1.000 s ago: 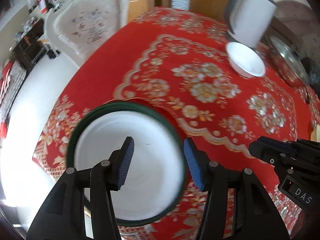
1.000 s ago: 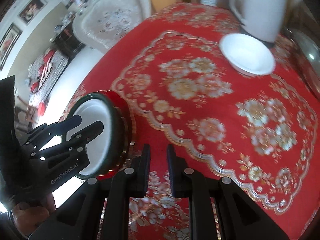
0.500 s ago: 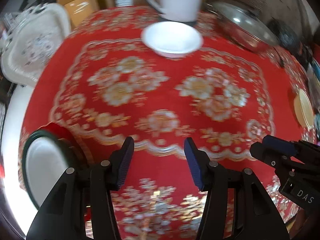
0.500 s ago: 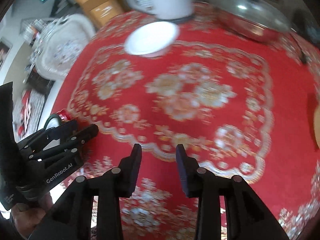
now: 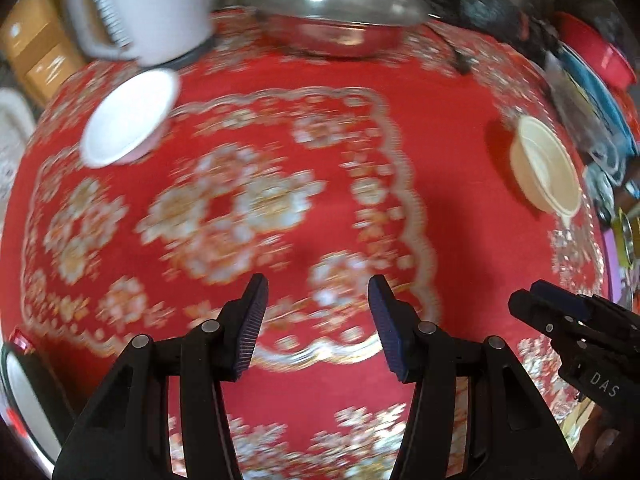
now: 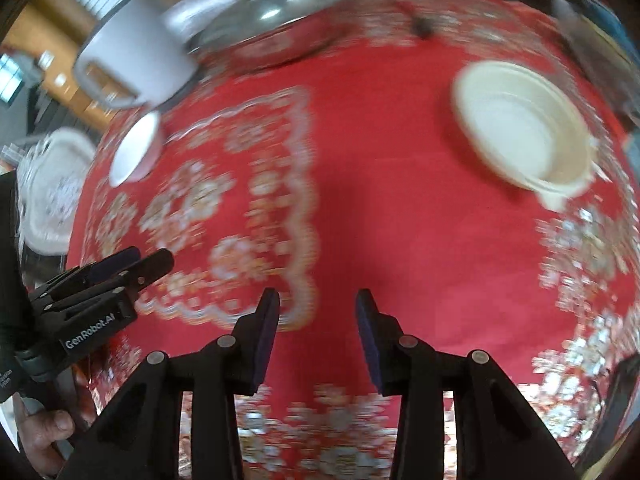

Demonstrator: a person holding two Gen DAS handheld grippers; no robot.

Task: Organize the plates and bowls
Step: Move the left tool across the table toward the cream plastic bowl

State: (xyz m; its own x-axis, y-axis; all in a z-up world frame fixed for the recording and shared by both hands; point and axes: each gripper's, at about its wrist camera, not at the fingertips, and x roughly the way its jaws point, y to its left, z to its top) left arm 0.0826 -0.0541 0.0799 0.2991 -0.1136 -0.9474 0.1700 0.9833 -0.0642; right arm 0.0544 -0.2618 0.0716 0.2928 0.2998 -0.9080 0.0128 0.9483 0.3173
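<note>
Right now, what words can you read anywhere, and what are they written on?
"DAS": white letters on the black body of the right gripper, seen from the left wrist.
"GenRobot.AI": white letters on the black body of the left gripper, seen from the right wrist.
Markings on the white plastic jug are too blurred to read.

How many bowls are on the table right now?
2. A white bowl sits at the far left beside the white jug; a cream bowl sits at the far right. More may be hidden among the blurred clutter at the right edge.
</note>
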